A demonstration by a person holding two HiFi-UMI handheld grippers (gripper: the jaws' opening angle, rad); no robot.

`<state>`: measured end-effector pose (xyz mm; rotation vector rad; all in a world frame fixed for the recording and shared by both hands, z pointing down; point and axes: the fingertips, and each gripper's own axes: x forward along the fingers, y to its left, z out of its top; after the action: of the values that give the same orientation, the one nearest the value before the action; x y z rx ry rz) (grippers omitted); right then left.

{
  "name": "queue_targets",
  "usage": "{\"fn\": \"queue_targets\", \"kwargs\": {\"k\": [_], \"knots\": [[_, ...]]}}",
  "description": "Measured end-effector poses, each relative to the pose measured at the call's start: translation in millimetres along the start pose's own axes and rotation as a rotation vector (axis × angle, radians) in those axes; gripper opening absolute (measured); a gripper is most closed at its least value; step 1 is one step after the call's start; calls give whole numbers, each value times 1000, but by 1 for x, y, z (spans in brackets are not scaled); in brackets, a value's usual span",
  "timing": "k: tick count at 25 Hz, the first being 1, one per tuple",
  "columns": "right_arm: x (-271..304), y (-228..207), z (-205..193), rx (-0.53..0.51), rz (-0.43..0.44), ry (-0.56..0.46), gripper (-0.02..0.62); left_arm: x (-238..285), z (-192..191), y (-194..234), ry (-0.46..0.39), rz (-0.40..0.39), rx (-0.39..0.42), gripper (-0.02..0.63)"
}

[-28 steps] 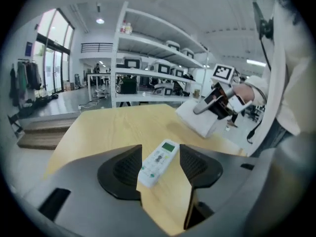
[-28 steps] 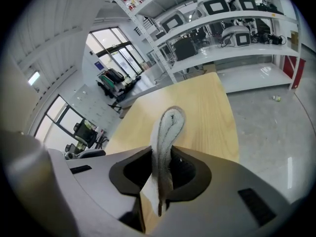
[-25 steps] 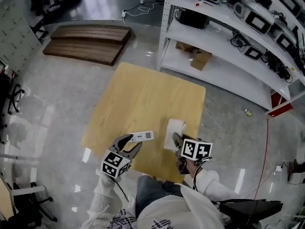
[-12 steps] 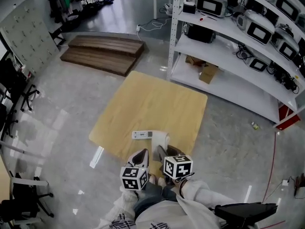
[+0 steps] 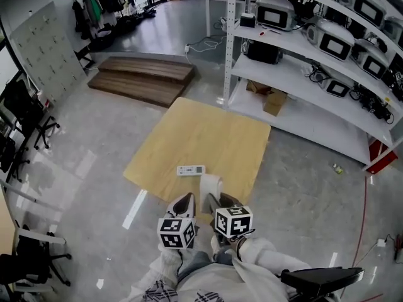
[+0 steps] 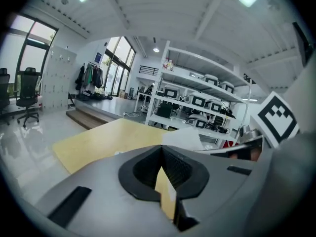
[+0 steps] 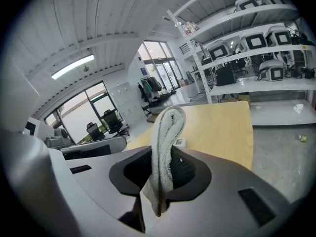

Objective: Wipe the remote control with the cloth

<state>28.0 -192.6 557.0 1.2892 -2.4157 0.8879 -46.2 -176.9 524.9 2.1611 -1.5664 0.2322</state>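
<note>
Folded white terry cloth [image 7: 165, 137] was pinched upright in right gripper [image 7: 160, 177], presumably readied for wiping. Left gripper [image 6: 165, 181]: jaws pressed together, empty (idle). Slim white remote control [image 5: 190, 170] lay untouched on light wooden table [image 5: 208, 131], near both.

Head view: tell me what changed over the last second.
The left gripper shut empty and pulled back from the remote toward the person. The right gripper drew back too, cloth clamped in its jaws. The remote stayed on the table.
</note>
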Motion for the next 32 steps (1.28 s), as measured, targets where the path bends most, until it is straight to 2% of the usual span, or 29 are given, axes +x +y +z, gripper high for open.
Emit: {"fn": "queue_targets", "kwargs": {"k": [9,14,20,25,27,32], "knots": [[-39,35,-11,-39,-54,-69,89,-52,-5,-5,-66,19,-18,2],[-66,52,-42,-49,-74,-52,89,-84,-14,-12,-90,20,-23,3],[-75,72,-49,-64,-36,-42,89,-106,-19,1,-96,67,-70,2],[-84,79,-48,-126,-10,-38,89,-107,-26,0,-80,65,-86,2],[-86,81,-55,-130,-1,-14,89,-108,-30,-1,-69,64,-116,3],[-91,82,-62,-126,6,-10,89,-110,-36,-6,-59,56,-115,2]]}}
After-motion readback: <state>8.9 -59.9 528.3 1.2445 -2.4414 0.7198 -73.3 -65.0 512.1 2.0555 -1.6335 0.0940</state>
